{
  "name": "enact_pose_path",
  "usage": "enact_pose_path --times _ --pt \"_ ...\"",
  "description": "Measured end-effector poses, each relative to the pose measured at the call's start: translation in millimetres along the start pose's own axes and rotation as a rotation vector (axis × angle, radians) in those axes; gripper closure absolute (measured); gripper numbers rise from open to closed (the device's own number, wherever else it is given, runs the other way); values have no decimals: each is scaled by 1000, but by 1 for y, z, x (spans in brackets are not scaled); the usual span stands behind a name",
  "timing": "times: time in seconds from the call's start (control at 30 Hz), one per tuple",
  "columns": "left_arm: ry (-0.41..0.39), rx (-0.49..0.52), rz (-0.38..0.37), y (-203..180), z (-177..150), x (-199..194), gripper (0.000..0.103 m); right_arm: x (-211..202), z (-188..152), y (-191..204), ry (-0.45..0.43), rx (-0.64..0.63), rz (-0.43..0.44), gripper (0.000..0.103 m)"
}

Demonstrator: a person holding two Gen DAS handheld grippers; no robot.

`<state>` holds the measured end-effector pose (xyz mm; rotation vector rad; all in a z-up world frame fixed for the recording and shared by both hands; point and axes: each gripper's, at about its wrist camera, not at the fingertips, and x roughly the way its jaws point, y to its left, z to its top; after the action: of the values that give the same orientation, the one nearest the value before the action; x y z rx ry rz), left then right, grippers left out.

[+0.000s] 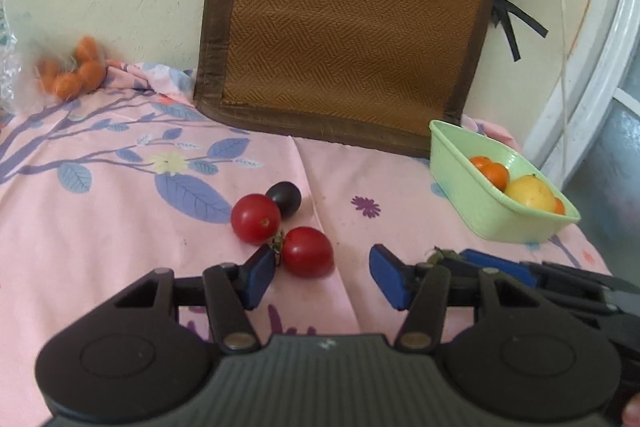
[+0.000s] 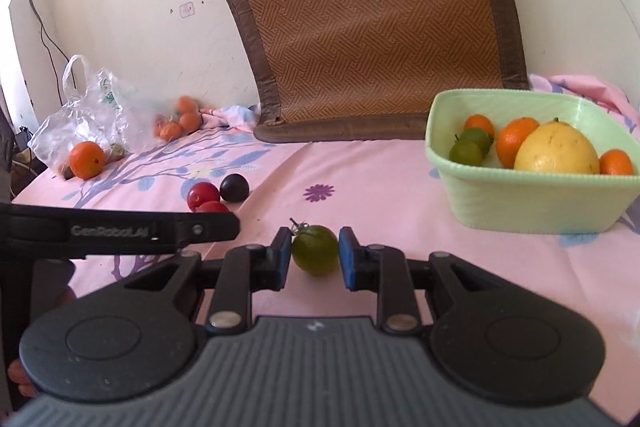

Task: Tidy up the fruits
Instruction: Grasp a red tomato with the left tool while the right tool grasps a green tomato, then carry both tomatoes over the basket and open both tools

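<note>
1. Right gripper clamped on a green tomato on the pink sheet.
2. Left gripper jaws apart, empty, just behind two red tomatoes and a dark plum.
3. Green basin on the right holds oranges, limes and a yellow fruit.
</note>
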<state>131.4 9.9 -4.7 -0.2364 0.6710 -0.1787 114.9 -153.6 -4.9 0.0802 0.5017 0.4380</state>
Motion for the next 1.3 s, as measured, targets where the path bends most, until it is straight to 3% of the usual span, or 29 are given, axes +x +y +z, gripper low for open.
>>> enact_pose_path --times 0.03,0.1,0.33,0.5,0.63,0.77,0.87,1.03,1.17,1.3 --pt "-10 6 19 -2 0 1 53 0 0 0 0 2 1 74" --pt "-21 26 68 -7 -2 3 73 1 0 1 6 -3 2 73" --pt "-29 -5 8 -3 -11 -12 74 9 -2 10 67 -53 -9 71" --pt "-36 55 -37 -15 -25 -32 74 8 -3 11 60 -69 -16 73" --pt "-26 89 -95 -30 -21 -38 74 -11 -5 9 -24 -64 -36 73" --pt "-56 146 -174 -55 3 -40 74 -42 6 -4 -163 -38 -112 73" --pt "-63 178 -248 -80 26 -28 73 -58 13 -26 -245 -39 -215 73" --pt "-9 168 -319 -117 55 20 73 -58 26 -80 -245 12 -327 73" --pt "48 119 -312 -129 61 61 73 -46 31 -117 -209 95 -340 73" --pt "73 108 -308 -133 62 84 73 -36 29 -126 -198 156 -314 72"
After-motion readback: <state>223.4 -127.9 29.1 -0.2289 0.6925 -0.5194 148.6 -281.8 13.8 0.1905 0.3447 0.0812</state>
